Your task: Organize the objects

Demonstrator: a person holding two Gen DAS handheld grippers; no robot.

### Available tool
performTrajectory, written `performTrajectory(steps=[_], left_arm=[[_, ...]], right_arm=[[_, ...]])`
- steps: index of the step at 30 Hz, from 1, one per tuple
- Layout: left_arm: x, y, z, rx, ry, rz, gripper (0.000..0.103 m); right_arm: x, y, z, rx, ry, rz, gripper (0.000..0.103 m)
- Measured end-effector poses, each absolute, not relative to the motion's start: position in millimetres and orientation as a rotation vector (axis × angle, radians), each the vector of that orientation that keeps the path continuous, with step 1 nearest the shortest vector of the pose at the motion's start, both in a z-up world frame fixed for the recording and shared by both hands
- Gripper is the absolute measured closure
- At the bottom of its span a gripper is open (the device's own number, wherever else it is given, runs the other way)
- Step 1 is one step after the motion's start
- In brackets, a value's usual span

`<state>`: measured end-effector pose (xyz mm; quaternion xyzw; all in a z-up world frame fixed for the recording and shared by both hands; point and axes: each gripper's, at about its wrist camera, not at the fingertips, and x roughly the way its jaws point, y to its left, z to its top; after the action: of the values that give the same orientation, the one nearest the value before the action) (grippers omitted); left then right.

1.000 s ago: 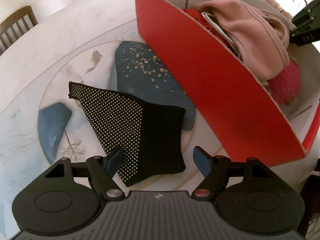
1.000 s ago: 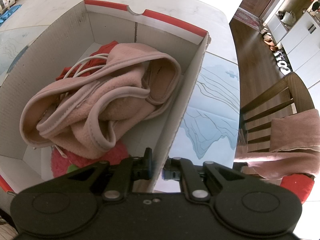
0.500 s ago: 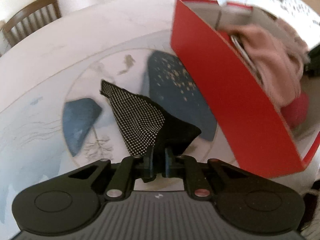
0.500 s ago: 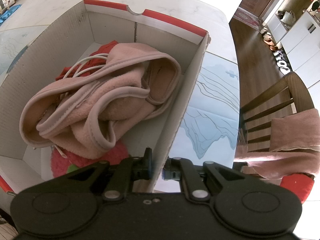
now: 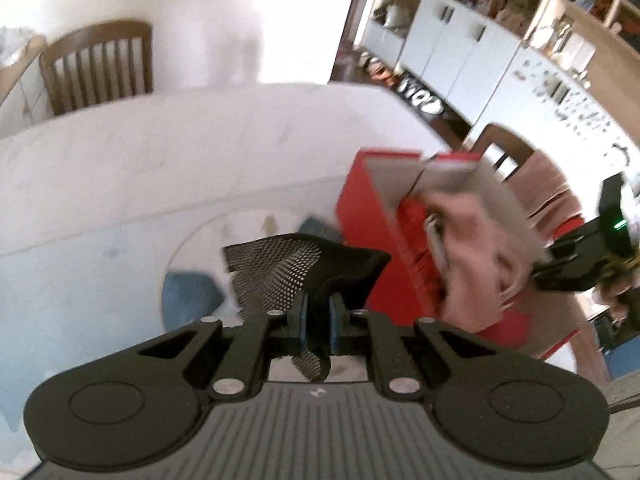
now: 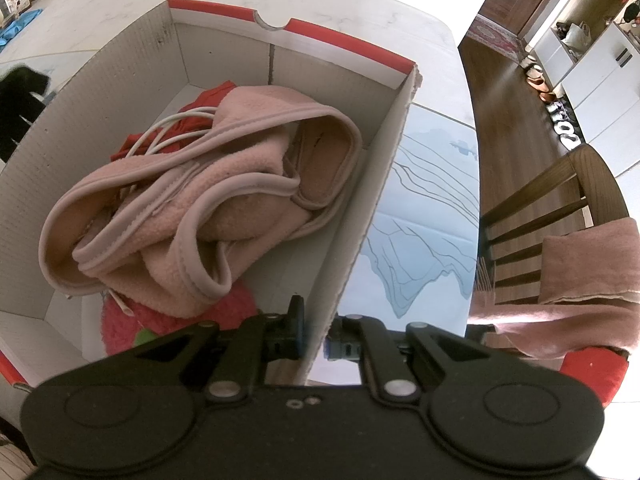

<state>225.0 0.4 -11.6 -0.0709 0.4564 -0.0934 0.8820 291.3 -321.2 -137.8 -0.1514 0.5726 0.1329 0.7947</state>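
One black dotted sock (image 5: 296,268) is the item in hand: it is pinched between the closed jaws of the left gripper (image 5: 317,320) and carried above the table (image 5: 120,168), with the dotted sole fanned out ahead of the fingers and a short tail drooping below them. It is judged light, soft and limp; the rubber dots should keep it from slipping. The hold is taken near one edge of the folded fabric, so the free part can be expected to swing and sag, and a grasp nearer the middle would be steadier.

Just to the right of the sock the red cardboard box (image 5: 368,240) is seen, blurred in the left wrist view. From the right wrist view its right-hand wall (image 6: 360,232) is seen clamped between the nearly closed jaws of the right gripper (image 6: 314,336), one finger inside and one outside, so the box is steadied.

Inside the box a pink fleece garment (image 6: 192,208) is heaped, with a white cord (image 6: 168,132), some red cloth (image 6: 208,96) and a pink fluffy item (image 6: 180,320) beneath it. Much of the floor is thus covered, and the sock would probably be laid on top. The near box wall must be cleared by the hanging fabric.

A wooden chair (image 5: 98,66) stands beyond the table, well apart.
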Motion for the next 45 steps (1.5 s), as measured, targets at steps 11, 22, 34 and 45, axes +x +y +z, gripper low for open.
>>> performTrajectory(steps=[11,22,34,45], left_arm=[[240,-68,56,-0.059,0.808,-0.415,0.094],[277,-152,28,0.118,0.828,-0.555,0.094],[297,-174,-40,0.175,0.972,-0.525,0.094],[303,-171,-73,0.148,1.065,-0.497,0.094]], right_arm=[[291,-321,-137,-0.329,1.229,0.288,0.096],[291,-320,-138,-0.329,1.228,0.288,0.096],[291,-320,-138,-0.329,1.228,0.290,0.096],[290,-320,-138,-0.331,1.226,0.292,0.096]])
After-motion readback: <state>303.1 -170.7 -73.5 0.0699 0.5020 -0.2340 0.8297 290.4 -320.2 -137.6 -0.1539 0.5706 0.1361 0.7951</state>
